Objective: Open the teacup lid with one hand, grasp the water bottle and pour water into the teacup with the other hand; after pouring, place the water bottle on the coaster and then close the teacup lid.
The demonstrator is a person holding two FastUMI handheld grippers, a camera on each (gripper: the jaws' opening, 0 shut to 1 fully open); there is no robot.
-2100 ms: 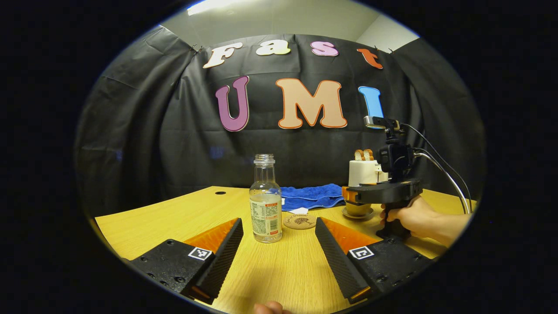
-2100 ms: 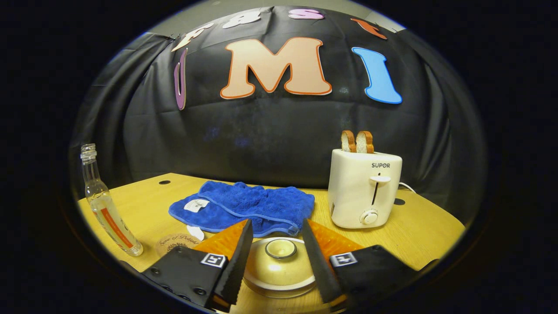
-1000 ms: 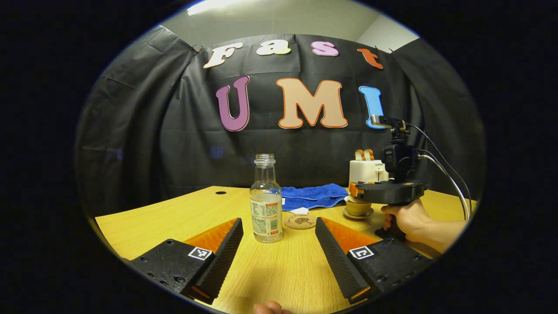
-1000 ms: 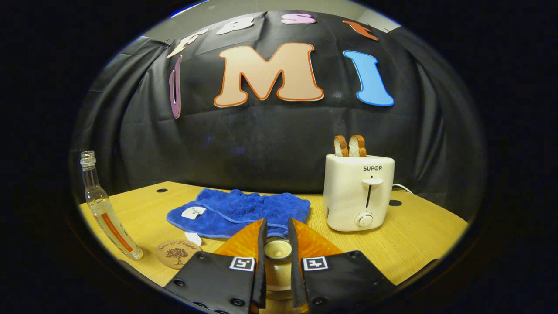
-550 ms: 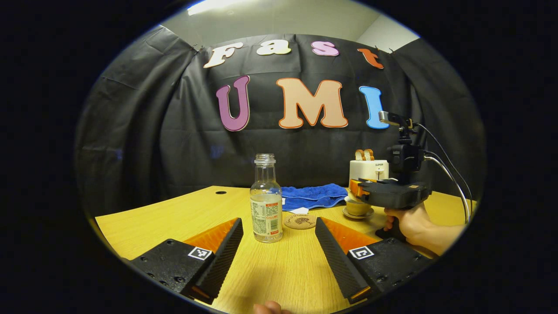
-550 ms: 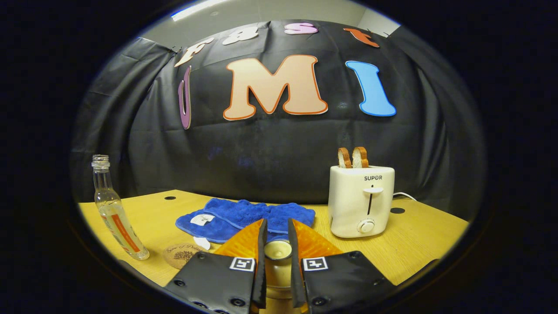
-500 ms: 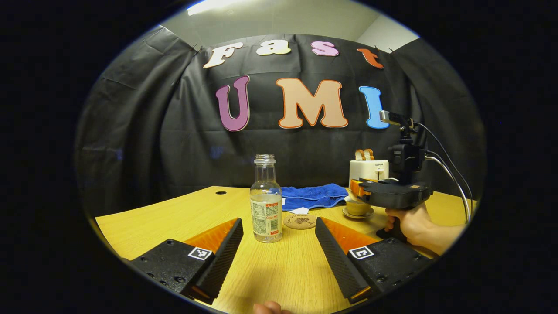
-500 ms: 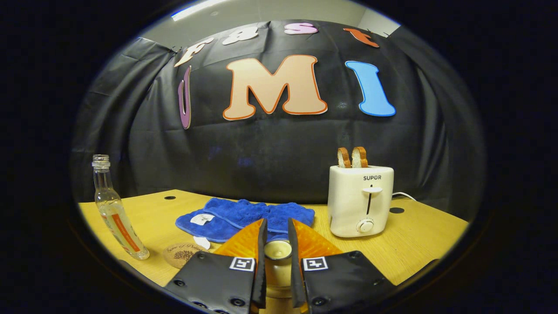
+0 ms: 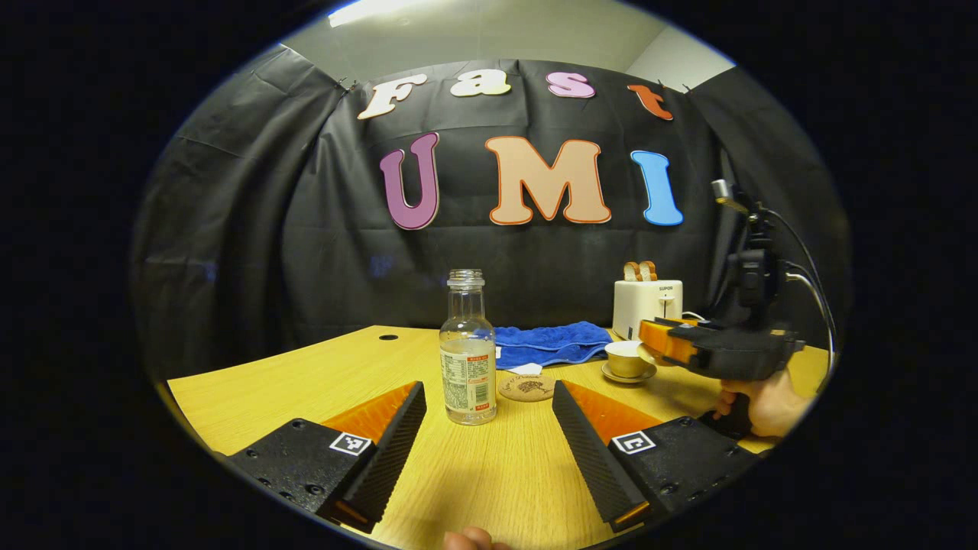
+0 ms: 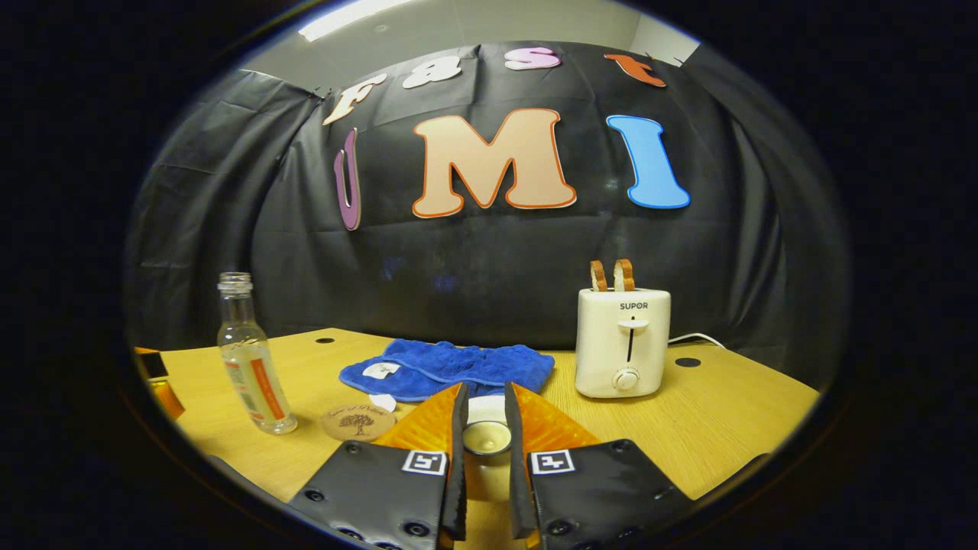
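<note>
Teacup lid (image 10: 487, 437) sits pinched between the two fingers of the right gripper (image 10: 484, 428), both pressing on its knob, in the right gripper view; lid is held up off the table (image 10: 718, 420). In the left gripper view that same gripper (image 9: 663, 345) hangs at far right, w/ a hand (image 9: 768, 401) wrapped on its grip below and cables trailing off behind; lid itself can't be made out there.

Teacup (image 9: 625, 357) stands open on its saucer (image 9: 628, 374) toward the right of the table, just left of the right gripper's front end & in front of the toaster (image 9: 646, 305). In the right gripper view its white rim (image 10: 486, 409) shows just beyond the held lid.

Water bottle (image 9: 467, 354) stands upright, uncapped, part full, near table centre, ahead of the left gripper (image 9: 489, 397), whose jaws are spread wide & touching nothing. Bottle lines up w/ the gap but sits beyond the fingertips. Right gripper view has the bottle (image 10: 248, 359) at left, apart from the rest.

Round coaster (image 9: 526, 386) lies flat btwn bottle and teacup, bare; also seen (image 10: 357, 422) just left of the right gripper's fingers. Blue towel (image 10: 451, 368) is bunched behind it, toward the wall. Toaster (image 10: 623, 340) holds two bread slices (image 10: 611, 276) poking up from its slots.

A fingertip (image 9: 467, 539) edges in at the bottom of the left gripper view.
</note>
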